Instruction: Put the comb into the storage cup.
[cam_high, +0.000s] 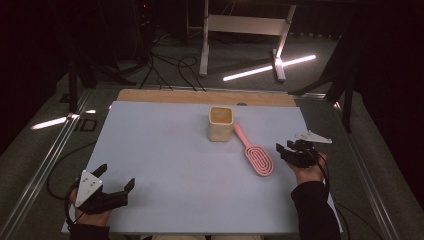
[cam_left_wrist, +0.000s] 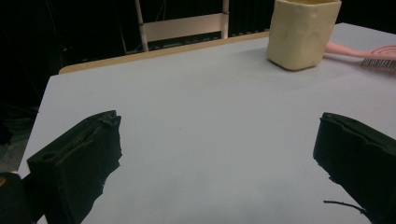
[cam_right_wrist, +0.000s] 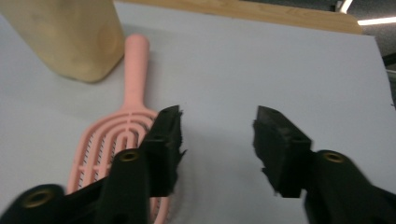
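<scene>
A pink hairbrush (cam_high: 255, 152) lies flat right of centre on the pale worktop (cam_high: 165, 150), its handle angled toward the far left and ending just beside a cream square cup (cam_high: 220, 123) that stands upright. The right gripper (cam_high: 286, 148) hovers just right of the brush head, jaws spread and empty. The left gripper (cam_high: 117, 181) sits at the near left corner, jaws spread wide, holding nothing

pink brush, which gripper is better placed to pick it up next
Right. The right gripper sits open just beside the pink brush, whose head lies by its jaw in the right gripper view. The left gripper, also open, is at the near left corner, far across the table from the brush.
</scene>
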